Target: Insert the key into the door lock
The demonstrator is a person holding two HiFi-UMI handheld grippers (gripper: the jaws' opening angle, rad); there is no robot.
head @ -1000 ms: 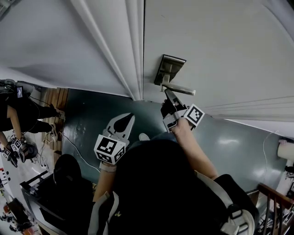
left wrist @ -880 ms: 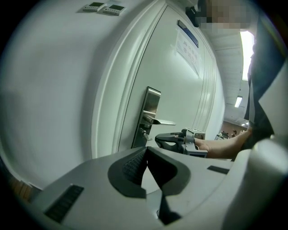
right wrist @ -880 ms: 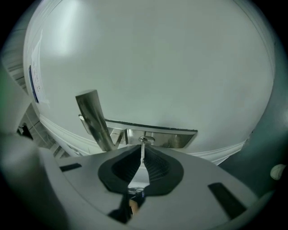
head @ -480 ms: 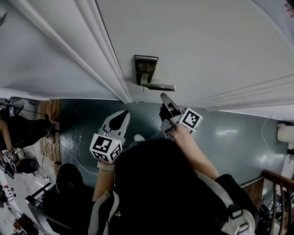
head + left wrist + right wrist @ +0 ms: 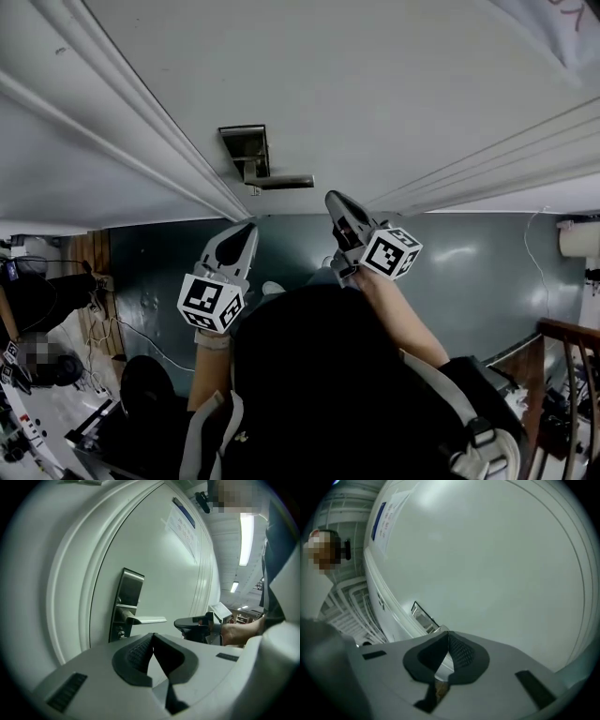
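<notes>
A metal lock plate (image 5: 246, 145) with a lever handle (image 5: 283, 182) sits on the white door (image 5: 375, 84). My right gripper (image 5: 334, 199) is shut, its tip a little right of and below the lever's end, apart from it. My left gripper (image 5: 247, 229) is also shut and points up at the door below the plate. No key shows in either pair of jaws. The left gripper view has the plate (image 5: 127, 597), the lever (image 5: 146, 619) and a small keyhole (image 5: 121, 633), with the right gripper (image 5: 191, 622) beyond. In the right gripper view the plate (image 5: 423, 616) lies past the shut tips (image 5: 449, 633).
The door frame moulding (image 5: 122, 122) runs along the left of the lock. Below is a teal floor (image 5: 478, 272). Another person (image 5: 33, 309) sits at the far left, and a wooden railing (image 5: 567, 337) stands at the right. A paper notice (image 5: 182, 524) hangs on the door.
The lock has slid left and up in the head view. My right gripper, close under the lever a second ago, now stands off to its right. The left gripper holds its pose.
</notes>
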